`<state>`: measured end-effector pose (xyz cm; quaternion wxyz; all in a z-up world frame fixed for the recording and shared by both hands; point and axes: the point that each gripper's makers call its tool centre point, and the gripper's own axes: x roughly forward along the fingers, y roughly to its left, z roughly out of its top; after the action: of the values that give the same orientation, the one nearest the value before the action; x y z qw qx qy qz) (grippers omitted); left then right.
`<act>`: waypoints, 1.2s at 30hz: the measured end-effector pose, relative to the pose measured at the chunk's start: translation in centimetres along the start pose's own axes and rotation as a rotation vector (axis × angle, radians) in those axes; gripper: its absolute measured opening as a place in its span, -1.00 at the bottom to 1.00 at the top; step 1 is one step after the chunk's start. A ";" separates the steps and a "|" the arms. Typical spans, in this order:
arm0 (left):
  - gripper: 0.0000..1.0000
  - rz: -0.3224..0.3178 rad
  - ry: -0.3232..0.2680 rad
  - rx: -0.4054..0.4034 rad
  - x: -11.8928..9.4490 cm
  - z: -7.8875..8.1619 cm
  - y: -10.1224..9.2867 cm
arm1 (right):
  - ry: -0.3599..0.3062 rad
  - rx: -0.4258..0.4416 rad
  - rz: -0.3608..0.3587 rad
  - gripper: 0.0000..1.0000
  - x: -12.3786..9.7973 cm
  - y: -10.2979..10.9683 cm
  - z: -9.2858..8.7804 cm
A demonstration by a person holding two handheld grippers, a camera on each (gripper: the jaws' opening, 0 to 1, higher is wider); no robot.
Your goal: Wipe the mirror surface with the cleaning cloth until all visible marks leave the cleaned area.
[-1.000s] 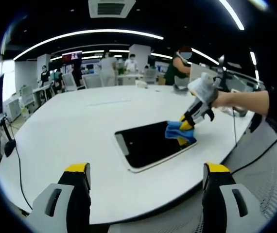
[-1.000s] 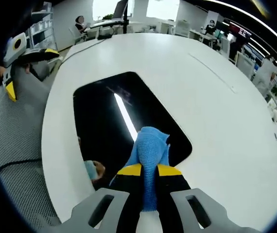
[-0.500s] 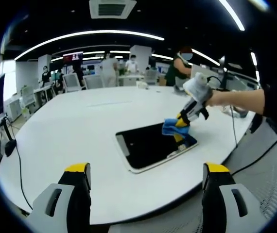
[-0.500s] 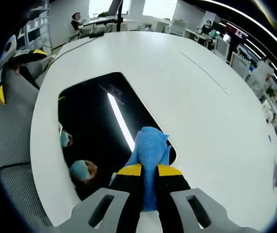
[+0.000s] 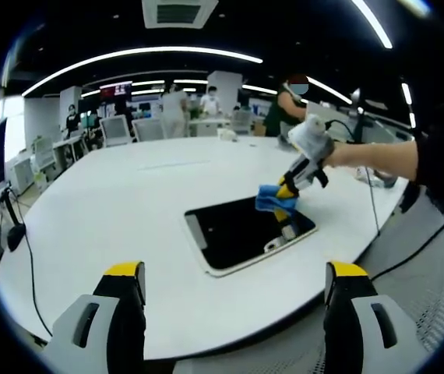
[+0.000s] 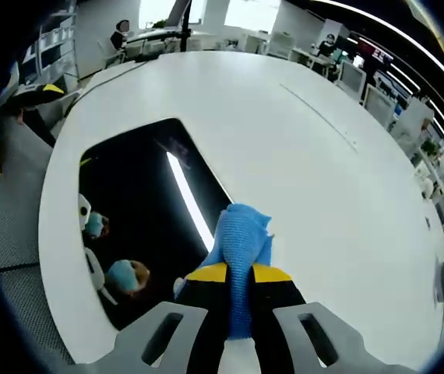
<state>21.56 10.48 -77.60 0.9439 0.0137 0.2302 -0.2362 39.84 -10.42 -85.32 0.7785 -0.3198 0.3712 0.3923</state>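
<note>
Wide bare white surface [image 5: 121, 210] on the far and left sides of the mirror [image 5: 241, 232], open for passing. Right tongs [image 5: 286, 192] with blue cloth [image 5: 273, 199] occupying mirror's right end. Left tongs [image 5: 234, 273] held back off the near edge, jaws apart. Mesh chair [image 5: 432, 273] close at the right edge. People and desks well apart, far side.

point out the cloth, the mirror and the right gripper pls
cloth [image 6: 241, 238]: right gripper view, on the blue bunch ahead of the jaws.
mirror [image 5: 237, 230]: left gripper view, on the dark glass, near its middle.
right gripper [image 6: 239, 274]: right gripper view, between the yellow tips clamped on the cloth.
</note>
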 end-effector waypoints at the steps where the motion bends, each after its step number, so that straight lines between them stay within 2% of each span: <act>1: 0.93 0.001 -0.003 0.001 0.0 0.0 0.0 | 0.003 -0.005 -0.009 -0.91 0.1 -0.2 0.1; 14: 0.95 0.007 -0.001 0.002 0.0 0.0 0.1 | 0.017 -0.041 -0.043 -0.91 0.5 -1.2 0.4; 19: 0.96 0.015 0.004 -0.001 -0.1 -0.1 0.2 | 0.034 -0.065 -0.087 -0.91 1.0 -2.3 0.5; 24: 0.95 0.016 0.011 0.001 0.0 -0.2 0.3 | 0.021 -0.054 -0.125 -0.92 1.0 -2.9 0.6; 27: 0.94 0.028 0.007 -0.001 0.0 -0.1 0.5 | 0.026 -0.079 -0.160 -0.92 0.9 -3.6 0.5; 31: 0.92 0.042 0.008 -0.004 -0.1 -0.2 0.7 | -0.007 -0.061 -0.186 -0.92 -0.1 -4.3 0.9; 36: 0.89 0.018 0.021 0.000 0.0 -0.3 0.3 | -0.027 -0.044 -0.219 -0.92 -1.5 -4.8 1.2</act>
<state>21.56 10.78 -77.91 0.9436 0.0185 0.2399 -0.2276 43.70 -12.39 -82.45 0.8144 -0.3702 0.3146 0.3174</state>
